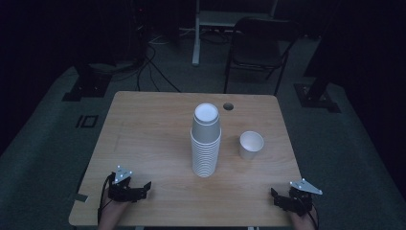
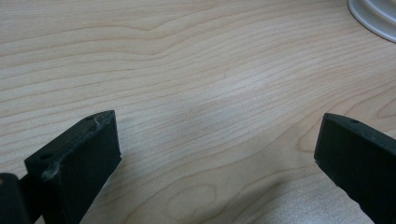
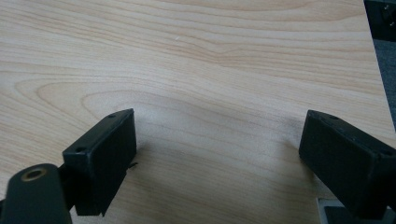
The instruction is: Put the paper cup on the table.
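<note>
A tall stack of white paper cups (image 1: 206, 146) stands mouth-down in the middle of the wooden table (image 1: 148, 134). A single white cup (image 1: 251, 144) stands mouth-up just right of the stack. My left gripper (image 1: 136, 190) rests near the front left edge, open with nothing between its jaws. In the left gripper view (image 2: 217, 135) the jaws stand wide over bare wood, and the stack's rim (image 2: 376, 14) shows at the top right. My right gripper (image 1: 283, 197) rests near the front right corner. It is open and empty over bare wood (image 3: 218, 130).
A round cable hole (image 1: 228, 106) sits in the table's far side behind the cups. A dark chair (image 1: 261, 45) and a desk leg (image 1: 196, 33) stand beyond the table on the dim floor. The table's right edge (image 3: 376, 60) runs close to my right gripper.
</note>
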A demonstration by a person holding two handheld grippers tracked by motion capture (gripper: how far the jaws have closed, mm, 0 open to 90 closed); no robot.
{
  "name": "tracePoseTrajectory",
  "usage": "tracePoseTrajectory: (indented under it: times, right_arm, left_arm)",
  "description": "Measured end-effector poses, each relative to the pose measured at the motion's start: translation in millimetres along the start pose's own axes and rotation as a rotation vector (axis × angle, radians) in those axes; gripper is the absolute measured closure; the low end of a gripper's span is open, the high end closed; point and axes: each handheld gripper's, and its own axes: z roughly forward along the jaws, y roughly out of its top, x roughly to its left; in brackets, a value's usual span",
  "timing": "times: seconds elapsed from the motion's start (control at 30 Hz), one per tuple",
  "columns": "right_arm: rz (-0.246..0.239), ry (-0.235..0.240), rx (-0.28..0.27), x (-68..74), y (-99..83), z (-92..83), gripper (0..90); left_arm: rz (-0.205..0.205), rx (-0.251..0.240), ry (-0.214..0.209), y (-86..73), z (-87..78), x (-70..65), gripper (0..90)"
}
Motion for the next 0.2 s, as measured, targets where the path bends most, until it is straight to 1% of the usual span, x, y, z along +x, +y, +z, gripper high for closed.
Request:
tracePoseTrajectory:
  times: [0.2]
  right_arm:
    - [0.003, -0.003, 0.003, 0.0, 0.8, 0.4, 10.6]
  left_arm:
    - [-0.006, 0.007, -0.001, 0.5, 1.0, 0.2, 0.7]
